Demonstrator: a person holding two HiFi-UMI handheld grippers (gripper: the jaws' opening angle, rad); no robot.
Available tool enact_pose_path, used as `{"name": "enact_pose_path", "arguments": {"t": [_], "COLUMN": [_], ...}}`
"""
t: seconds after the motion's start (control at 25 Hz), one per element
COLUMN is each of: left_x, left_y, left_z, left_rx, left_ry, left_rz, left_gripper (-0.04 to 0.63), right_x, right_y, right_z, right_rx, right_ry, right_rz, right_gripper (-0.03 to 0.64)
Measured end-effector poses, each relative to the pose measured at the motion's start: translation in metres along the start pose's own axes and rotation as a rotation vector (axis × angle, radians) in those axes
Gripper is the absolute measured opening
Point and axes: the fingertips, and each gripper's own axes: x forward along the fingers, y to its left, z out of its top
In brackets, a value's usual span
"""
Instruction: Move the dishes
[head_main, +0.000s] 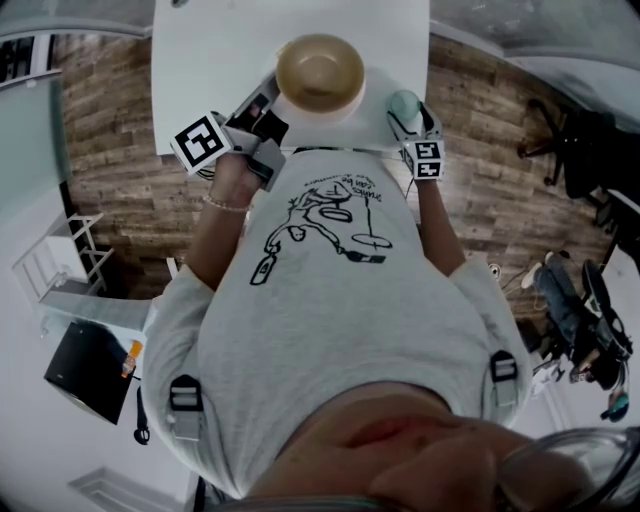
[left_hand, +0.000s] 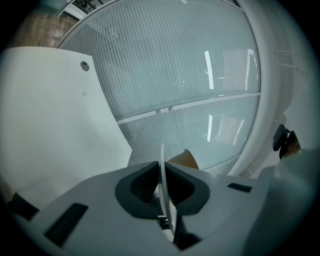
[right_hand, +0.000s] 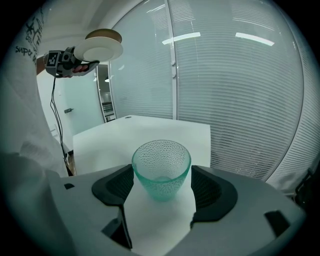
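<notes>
The left gripper (left_hand: 165, 200) clamps the thin white plate (right_hand: 102, 50) by its rim, and a tan round bowl (head_main: 320, 72) rides on it above the near edge of the white table (head_main: 200, 60); the right gripper (right_hand: 162, 187) squeezes the green dimpled glass (right_hand: 161, 165). A tilt could slide the bowl off

Over the table's (head_main: 200, 60) near edge, the bowl (head_main: 320, 72) sits on the plate (right_hand: 98, 51), whose rim is clamped in the left gripper (left_hand: 163, 175). To their right, above the table's near right corner, the glass (right_hand: 161, 165) stands upright between the right gripper's (right_hand: 162, 176) jaws. Blinds (right_hand: 240, 90) hang beyond the table's far side.
</notes>
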Motion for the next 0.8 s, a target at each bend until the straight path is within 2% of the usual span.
{"name": "enact_pose_path", "arguments": {"t": [0.44,0.8], "left_x": [-0.006,-0.019], "left_y": [0.002,0.000], "left_z": [-0.004,-0.011], "left_rx": [-0.005,0.000], "left_ry": [-0.002,0.004], "left_rz": [-0.005,-0.012], "left_gripper": [0.020,0.020], "right_x": [-0.028,-0.078], "right_y": [-0.002,-0.002], "right_z": [0.034,0.131], "right_rx": [0.000,0.051], "right_ry": [-0.102,-0.294], "right_rz": [-0.036,-0.046], "right_gripper": [0.356,0.356]}}
